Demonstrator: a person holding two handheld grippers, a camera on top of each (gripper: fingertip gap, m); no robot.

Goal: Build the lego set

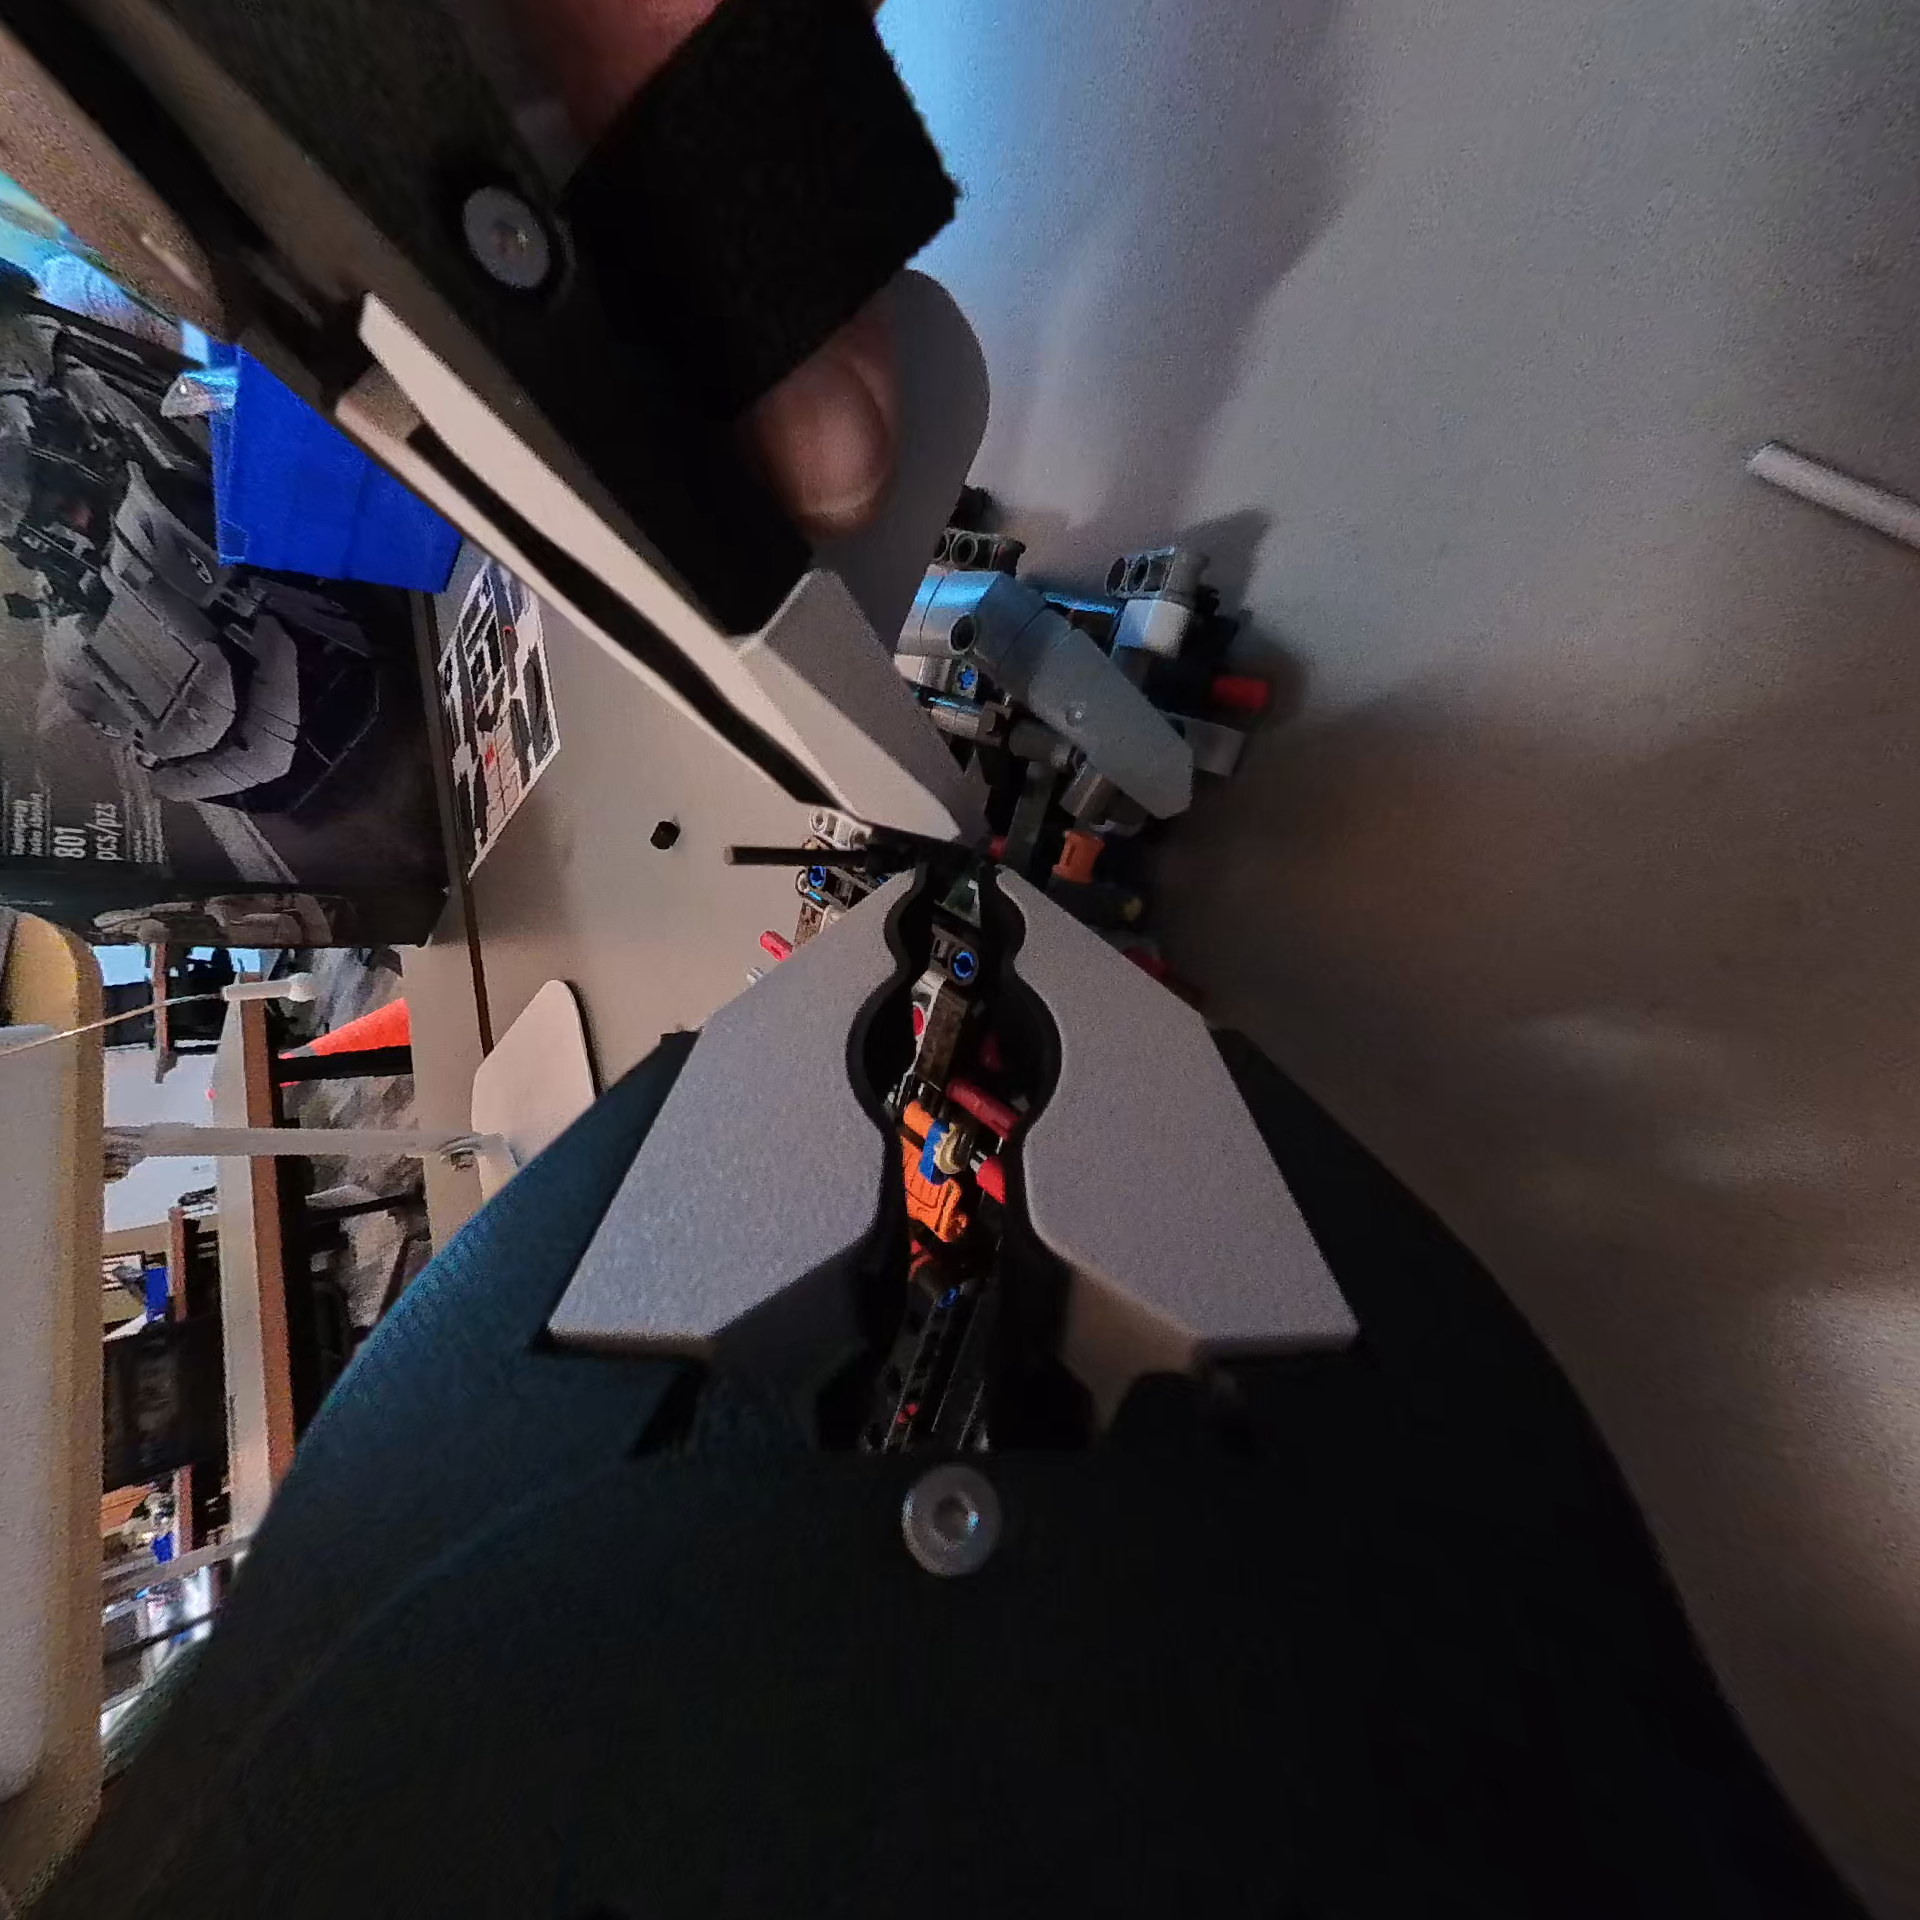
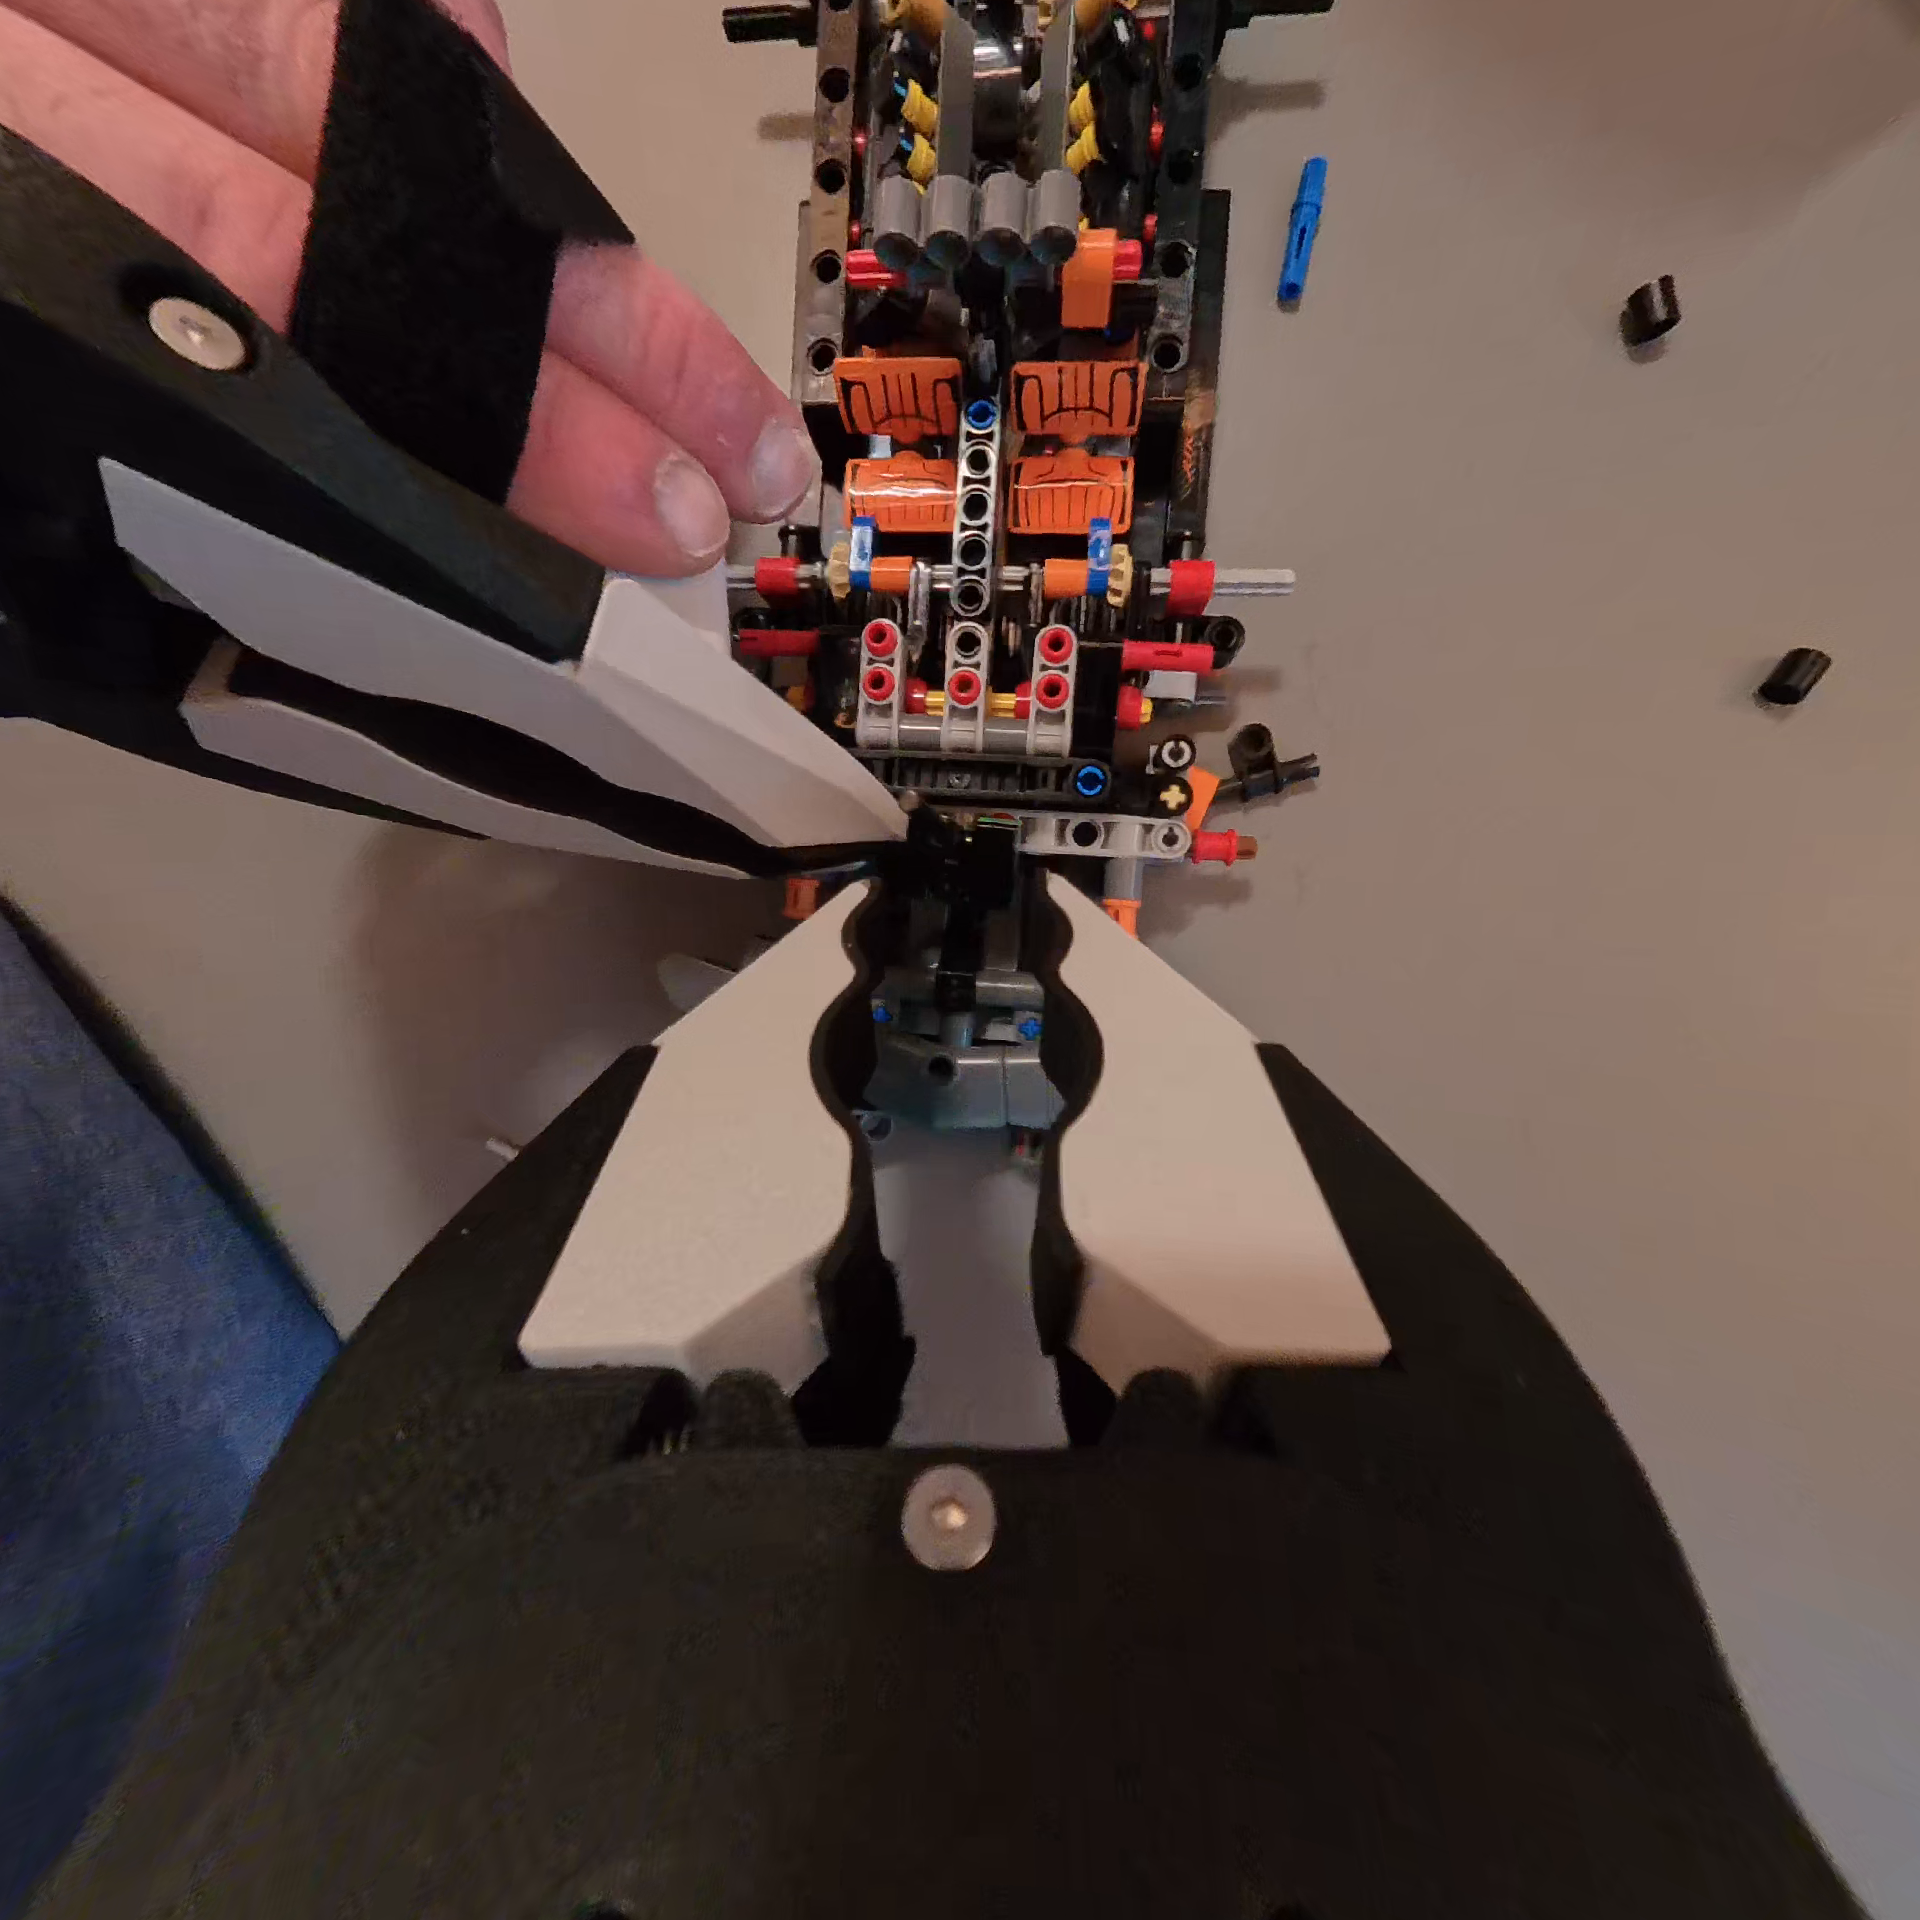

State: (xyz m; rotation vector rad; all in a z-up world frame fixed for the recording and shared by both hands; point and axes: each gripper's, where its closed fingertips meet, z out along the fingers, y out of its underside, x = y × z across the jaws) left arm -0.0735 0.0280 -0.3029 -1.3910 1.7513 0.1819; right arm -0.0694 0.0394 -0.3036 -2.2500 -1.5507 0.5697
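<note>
1. Grey fingers of the right tool [image 2: 956, 894] stand narrowly apart around the near grey and black end of the lego model [image 2: 987, 499]; whether they press it I cannot tell.
2. Just beyond, the left tool [image 2: 894, 831] comes in from the left, its tips nearly together at a small black part on the model's near end.
3. In the left wrist view, the left tool [image 1: 956, 883] is almost closed, with the model seen between its fingers.
4. Farther on the grey worktop [image 2: 1558, 935], to the right of the model, lie a blue pin [image 2: 1301, 229] and two black pieces [image 2: 1650, 308].
5. Beyond the model in the left wrist view lies the set's box [image 1: 208, 675].
</note>
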